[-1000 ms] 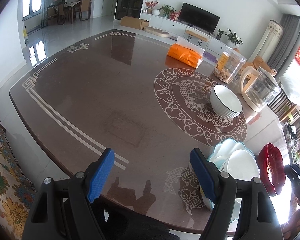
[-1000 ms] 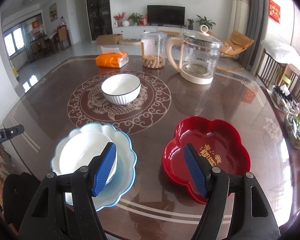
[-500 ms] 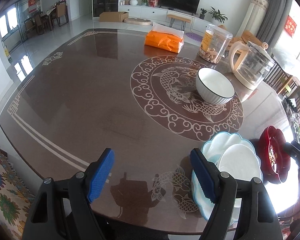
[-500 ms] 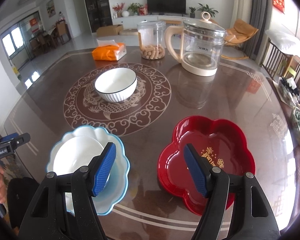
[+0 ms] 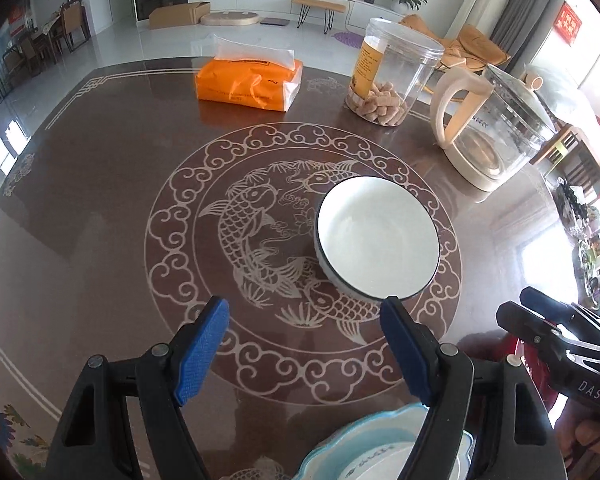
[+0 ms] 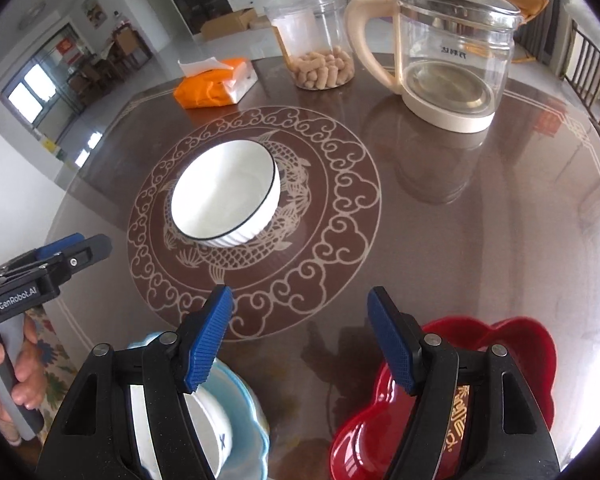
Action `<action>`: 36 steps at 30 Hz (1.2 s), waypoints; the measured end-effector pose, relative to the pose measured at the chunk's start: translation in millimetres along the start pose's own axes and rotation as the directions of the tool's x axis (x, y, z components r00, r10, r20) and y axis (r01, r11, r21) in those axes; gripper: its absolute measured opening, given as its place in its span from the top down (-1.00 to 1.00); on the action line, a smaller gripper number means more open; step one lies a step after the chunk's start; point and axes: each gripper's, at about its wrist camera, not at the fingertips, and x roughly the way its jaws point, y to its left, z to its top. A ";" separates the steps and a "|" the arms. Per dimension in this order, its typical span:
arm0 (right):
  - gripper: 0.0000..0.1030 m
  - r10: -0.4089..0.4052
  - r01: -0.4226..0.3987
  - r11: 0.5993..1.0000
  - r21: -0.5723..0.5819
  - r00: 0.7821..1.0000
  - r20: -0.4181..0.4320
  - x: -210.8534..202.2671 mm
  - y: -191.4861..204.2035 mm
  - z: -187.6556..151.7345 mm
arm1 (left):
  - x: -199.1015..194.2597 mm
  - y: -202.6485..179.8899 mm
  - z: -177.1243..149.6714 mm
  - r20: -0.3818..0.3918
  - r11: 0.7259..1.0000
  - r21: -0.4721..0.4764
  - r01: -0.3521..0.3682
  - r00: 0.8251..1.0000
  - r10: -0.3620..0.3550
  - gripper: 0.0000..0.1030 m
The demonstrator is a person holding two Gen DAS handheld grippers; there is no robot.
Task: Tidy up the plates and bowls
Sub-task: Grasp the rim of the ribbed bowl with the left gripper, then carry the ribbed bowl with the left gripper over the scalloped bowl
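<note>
the white ribbed ceramic bowl with a thin dark rim sits upright on the fish medallion of the glossy brown table, just ahead of the left gripper, whose blue-padded jaws stand wide apart with nothing between them. the right gripper is likewise agape and empty over bare tabletop, between the light blue scalloped plate with a white dish on it under its left finger and the red flower-shaped glossy tray under its right.
</note>
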 end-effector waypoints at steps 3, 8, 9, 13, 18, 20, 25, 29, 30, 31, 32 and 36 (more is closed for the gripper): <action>-0.43 0.017 -0.017 1.000 0.003 1.000 0.010 15.5 3.0 22.4 | 24.9 -7.7 13.0 -0.022 1.000 -0.022 -0.002 1.000 0.001 -0.49; -0.41 0.016 -0.016 1.000 0.014 0.999 -0.036 54.1 3.7 45.3 | 54.2 -4.5 24.5 -0.057 0.997 -0.079 -0.002 0.998 -0.002 -0.23; -0.41 0.014 -0.014 1.000 0.016 0.999 -0.048 61.4 3.8 47.2 | 59.4 -2.0 25.9 -0.068 0.996 -0.092 0.002 0.998 -0.008 -0.18; -0.17 0.005 -0.003 1.000 0.024 0.996 -0.085 85.6 3.8 52.4 | 77.2 8.2 27.8 -0.099 0.988 -0.150 0.042 0.993 -0.057 0.39; 0.15 0.024 -0.020 0.999 0.035 0.994 -0.109 101.2 1.4 54.2 | 81.3 3.7 28.9 -0.084 0.988 -0.130 0.089 0.991 -0.101 0.75; 0.43 0.071 -0.066 0.997 0.051 0.991 -0.111 103.8 1.7 54.6 | 79.8 0.2 29.3 -0.068 0.990 -0.108 0.086 0.993 -0.094 0.77; 0.72 0.039 -0.036 0.999 0.030 0.994 -0.097 92.8 10.3 51.1 | 58.4 -2.2 22.4 -0.043 0.990 -0.094 0.100 0.994 -0.105 0.79; 0.73 0.097 -0.095 0.995 0.034 0.993 -0.063 52.8 15.4 44.4 | 7.7 -9.8 7.8 0.008 0.992 -0.039 0.123 0.992 -0.123 0.77; 0.73 0.104 -0.103 0.994 0.026 0.993 -0.058 39.8 19.1 41.0 | -6.7 -12.8 1.8 0.017 0.992 -0.025 0.124 0.992 -0.124 0.77; 0.73 0.111 -0.110 0.994 0.019 0.993 -0.050 26.5 23.2 37.0 | -21.8 -15.8 -5.5 0.028 0.992 -0.010 0.124 0.992 -0.123 0.76; 0.73 0.118 -0.118 0.993 0.010 0.992 -0.043 13.1 27.6 31.9 | -36.5 -18.8 -13.8 0.039 0.992 0.005 0.122 0.992 -0.123 0.76; 0.73 0.144 -0.144 0.989 -0.013 0.989 -0.023 -37.2 43.6 2.6 | -86.8 -23.4 -54.4 0.080 0.991 0.029 0.131 0.988 -0.133 0.74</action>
